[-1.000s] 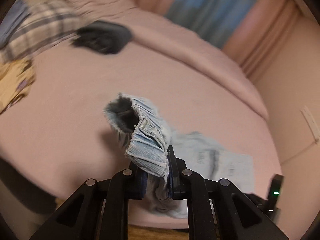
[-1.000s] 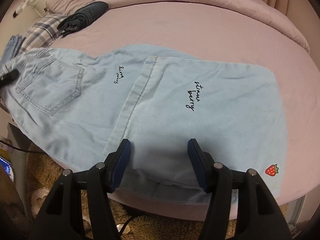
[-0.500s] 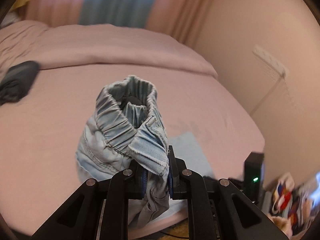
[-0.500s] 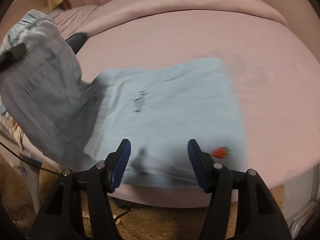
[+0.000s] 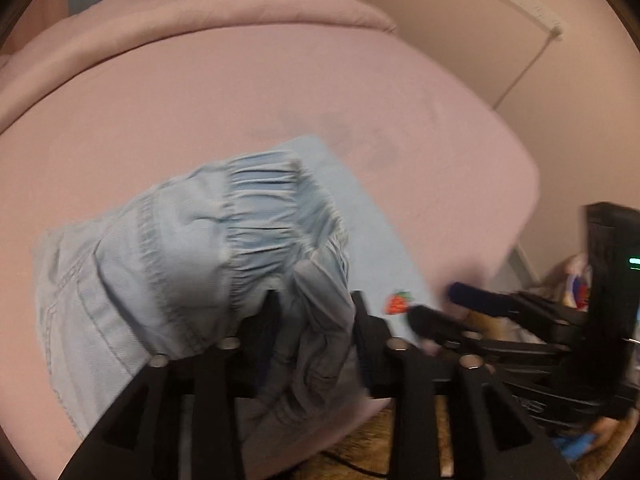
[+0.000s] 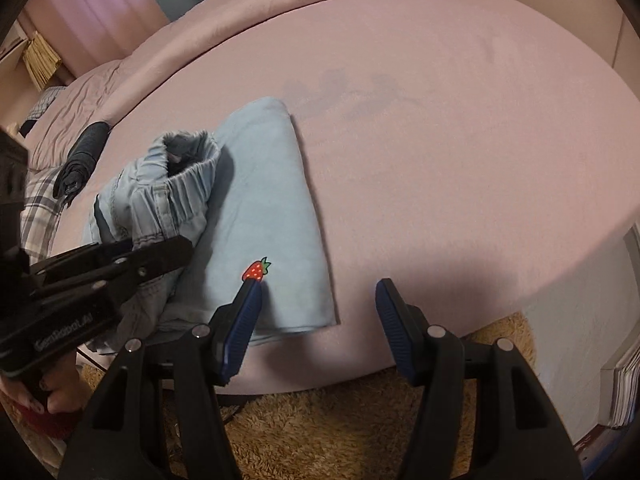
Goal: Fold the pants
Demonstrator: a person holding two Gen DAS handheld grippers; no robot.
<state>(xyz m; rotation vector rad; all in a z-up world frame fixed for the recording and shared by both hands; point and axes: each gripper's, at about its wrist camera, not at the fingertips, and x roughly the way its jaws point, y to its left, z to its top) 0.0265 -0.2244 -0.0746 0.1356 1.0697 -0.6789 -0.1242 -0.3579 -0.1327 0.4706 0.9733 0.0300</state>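
Light blue denim pants (image 6: 272,208) lie on the pink bed (image 6: 440,140), legs folded into a narrow strip with a red strawberry patch (image 6: 256,271) near the front hem. My left gripper (image 5: 316,316) is shut on the elastic waistband (image 5: 264,216) and holds it bunched over the folded legs; it also shows in the right wrist view (image 6: 160,256). My right gripper (image 6: 318,300) is open and empty above the bed's front edge, its left finger (image 6: 244,312) just at the strawberry. It shows at the right of the left wrist view (image 5: 448,308).
A dark folded garment (image 6: 82,156) and a plaid cloth (image 6: 38,200) lie at the bed's left. A tan shaggy rug (image 6: 320,420) covers the floor in front. A wall (image 5: 460,40) with a power strip (image 5: 516,0) runs along the bed's right side.
My left gripper has carried the waistband to the right, over the folded legs. My right gripper stayed open and shifted toward the hem by the strawberry.
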